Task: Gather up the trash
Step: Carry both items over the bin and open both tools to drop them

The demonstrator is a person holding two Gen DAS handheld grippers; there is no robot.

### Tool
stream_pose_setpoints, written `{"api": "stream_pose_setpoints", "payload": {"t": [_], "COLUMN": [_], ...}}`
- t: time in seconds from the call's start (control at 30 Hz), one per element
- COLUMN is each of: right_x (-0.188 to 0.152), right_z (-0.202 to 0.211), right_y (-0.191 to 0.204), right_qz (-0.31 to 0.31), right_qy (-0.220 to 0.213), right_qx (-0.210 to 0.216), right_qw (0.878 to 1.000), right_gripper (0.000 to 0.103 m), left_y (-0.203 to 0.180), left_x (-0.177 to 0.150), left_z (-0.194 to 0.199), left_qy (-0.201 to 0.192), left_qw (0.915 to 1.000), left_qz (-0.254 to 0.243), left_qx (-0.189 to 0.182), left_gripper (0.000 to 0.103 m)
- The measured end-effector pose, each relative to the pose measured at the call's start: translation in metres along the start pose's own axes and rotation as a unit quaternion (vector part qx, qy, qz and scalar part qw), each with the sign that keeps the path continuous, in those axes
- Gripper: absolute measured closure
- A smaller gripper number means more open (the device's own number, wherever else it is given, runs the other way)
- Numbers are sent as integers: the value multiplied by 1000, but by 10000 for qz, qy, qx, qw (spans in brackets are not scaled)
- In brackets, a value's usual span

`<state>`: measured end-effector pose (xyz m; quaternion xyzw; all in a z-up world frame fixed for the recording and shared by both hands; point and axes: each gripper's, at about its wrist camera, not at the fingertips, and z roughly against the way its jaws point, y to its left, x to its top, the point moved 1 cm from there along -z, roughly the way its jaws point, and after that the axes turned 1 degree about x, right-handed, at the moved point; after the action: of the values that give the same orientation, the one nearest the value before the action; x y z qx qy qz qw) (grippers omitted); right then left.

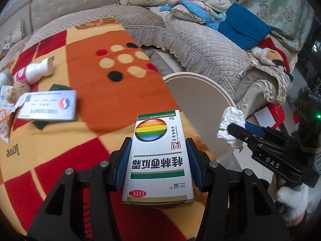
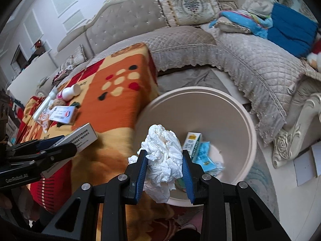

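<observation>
Left gripper (image 1: 158,156): blue pads clamped on both long sides of a white medicine box (image 1: 158,158) with a rainbow ball and green stripes; box held above the patterned blanket (image 1: 84,46) near its right edge, pointing toward the bin.

Right gripper (image 2: 164,168): pads pinching a crumpled white tissue (image 2: 162,156), which bulges out above and below the fingers; tissue held over the near rim of the round beige bin (image 2: 236,120). In the left wrist view, same gripper (image 1: 238,128) at the right, tissue (image 1: 232,124) at its tip, over the bin rim (image 1: 220,88); gloved hand (image 1: 291,200) below it.

Bin: on the floor, just beside the right edge of the blanket. Inside, on the bottom: a white and yellow carton (image 2: 191,142) leaning on a light blue packet (image 2: 204,156).

Remaining on the blanket, toward its left edge: a white bottle with pink label (image 1: 36,71) lying on its side; a flat white box with a red and blue logo (image 1: 48,106) just beside it; a brown crumpled lump (image 1: 17,91) between them; torn wrappers (image 1: 6,120) at the very edge.

Behind: grey quilted sofa (image 1: 200,46) with a blue cushion (image 1: 242,28).
</observation>
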<state>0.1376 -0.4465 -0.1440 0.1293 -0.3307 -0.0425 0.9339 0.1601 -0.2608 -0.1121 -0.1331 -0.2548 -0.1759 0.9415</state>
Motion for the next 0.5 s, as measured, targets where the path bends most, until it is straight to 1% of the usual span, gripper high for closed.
{"api": "stream_pose_setpoints", "payload": {"t": [0.27,0.37,0.5], "right_x": [-3,-4,-7], "right_z": [-13,-20,-22], "right_y": [-28,-34,-38], "right_qz": [-255,-325,-374], "right_qy": [112,192,224], "right_qx": [-64,-61,-16], "right_qw": [9996,9993,9990], "right_gripper": [71,71,71], "left_y": [-16,-17,-19], "left_x": [16,16,14], "left_z": [-9,-10,-5], "left_qy": [-95,-131,-100], "left_qw": [9999,9999,9998], "left_qz": [-19,-41,-154], "left_qx": [-85,-21,-76], "left_gripper": [52,53,54]}}
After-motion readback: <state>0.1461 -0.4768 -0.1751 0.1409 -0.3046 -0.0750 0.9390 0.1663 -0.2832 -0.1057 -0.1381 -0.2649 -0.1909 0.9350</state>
